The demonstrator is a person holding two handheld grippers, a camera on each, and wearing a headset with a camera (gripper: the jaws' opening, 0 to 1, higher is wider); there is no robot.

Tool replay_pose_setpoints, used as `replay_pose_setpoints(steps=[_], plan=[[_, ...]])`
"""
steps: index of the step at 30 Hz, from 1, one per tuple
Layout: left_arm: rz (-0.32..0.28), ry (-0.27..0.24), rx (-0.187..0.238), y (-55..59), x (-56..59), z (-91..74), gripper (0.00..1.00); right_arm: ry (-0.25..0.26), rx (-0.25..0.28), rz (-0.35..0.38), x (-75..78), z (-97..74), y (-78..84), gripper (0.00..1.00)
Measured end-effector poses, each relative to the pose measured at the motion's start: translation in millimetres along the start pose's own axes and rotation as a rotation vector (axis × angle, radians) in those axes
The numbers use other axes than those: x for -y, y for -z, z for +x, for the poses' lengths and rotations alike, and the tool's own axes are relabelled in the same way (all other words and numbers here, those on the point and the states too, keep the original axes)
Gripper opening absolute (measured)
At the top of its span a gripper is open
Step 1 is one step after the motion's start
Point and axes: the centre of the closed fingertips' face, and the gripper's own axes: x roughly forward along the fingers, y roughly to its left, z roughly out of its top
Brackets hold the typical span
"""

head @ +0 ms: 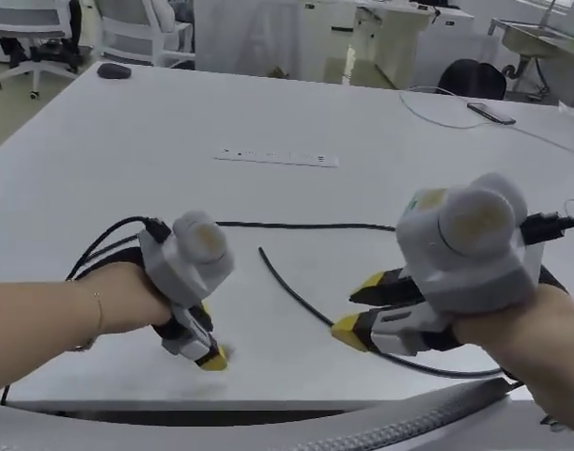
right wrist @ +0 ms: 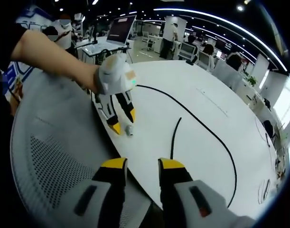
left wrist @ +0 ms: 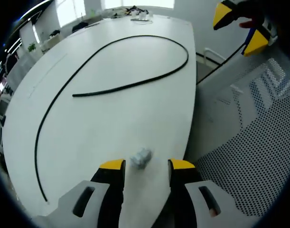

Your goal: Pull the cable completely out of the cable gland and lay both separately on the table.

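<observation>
Head view: a white table (head: 268, 103) is being looked down on, and both grippers are being held low over its near edge. A grey mesh chair back (right wrist: 54, 161) is being shown under the right gripper's jaws in the right gripper view.

The black cable (left wrist: 135, 84) is being borne loose by the tabletop. It is curving in a long loop well ahead of the left gripper's jaws, with one free end pointing toward the right gripper's jaws, and it is being touched by neither pair.

The right gripper (right wrist: 142, 164) is being held with its jaws spread and nothing is being gripped between them.

The left gripper (left wrist: 147, 165) is being held tip-down, jaws likewise released.

The small grey cable gland (left wrist: 141, 157) is being shown on the table just ahead of the gap between the left jaws. It is clear of the cable and is being clamped by neither tip.
</observation>
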Motion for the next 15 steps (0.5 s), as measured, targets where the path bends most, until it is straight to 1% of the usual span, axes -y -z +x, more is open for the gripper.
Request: replay_pose_setpoints(steps=[1, 2, 3, 4, 5, 6, 7, 8, 10, 11, 12, 13, 14, 15], plan=[[-0.025, 0.004, 0.035, -5.6, 3.6, -11.7, 0.39, -0.005, -0.005, 0.005, -2.2, 1.2, 2.2, 0.28], [-0.034, 0.011, 0.062, -9.5, 7.1, -20.9, 0.39, -0.004, -0.012, 0.006, -3.0, 1.1, 3.9, 0.28], [-0.042, 0.016, 0.079, -12.0, 10.9, -29.5, 0.4, 0.002, -0.017, 0.008, -2.1, 0.3, 5.1, 0.28], [-0.057, 0.017, 0.109, -14.9, 15.4, -43.9, 0.4, 0.006, -0.018, 0.013, -1.2, -0.4, 5.8, 0.28], [-0.068, 0.015, 0.128, -15.8, 18.2, -53.5, 0.4, 0.008, -0.014, 0.023, 0.0, -1.2, 6.2, 0.28], [-0.096, 0.007, 0.16, -17.1, 20.6, -68.2, 0.41, 0.005, -0.005, 0.049, 0.4, -2.0, 6.8, 0.28], [-0.116, -0.001, 0.196, -19.4, 22.9, -78.3, 0.42, 0.004, -0.006, 0.056, 0.7, -2.4, 8.2, 0.28], [-0.151, -0.004, 0.234, -19.8, 25.8, -93.0, 0.43, 0.006, -0.011, 0.058, 0.4, -2.4, 11.0, 0.28], [-0.21, -0.019, 0.299, -19.8, 27.6, -112.5, 0.44, 0.009, -0.023, 0.062, -0.5, -2.1, 16.1, 0.28], [-0.244, -0.033, 0.33, -16.7, 27.3, -124.0, 0.44, 0.008, -0.027, 0.069, -1.6, -2.1, 19.0, 0.29], [-0.262, -0.051, 0.353, -14.1, 26.5, -131.7, 0.44, 0.005, -0.027, 0.079, -3.0, -2.4, 20.7, 0.29], [-0.275, -0.078, 0.356, -8.9, 25.4, -137.7, 0.44, 0.003, -0.025, 0.088, -4.2, -2.7, 21.8, 0.29], [-0.265, -0.134, 0.339, -1.5, 21.2, -143.6, 0.44, 0.004, -0.023, 0.097, -5.1, -3.2, 22.8, 0.3], [-0.232, -0.21, 0.326, 6.0, 17.4, -151.0, 0.45, 0.007, -0.017, 0.115, -6.9, -4.3, 24.3, 0.3]])
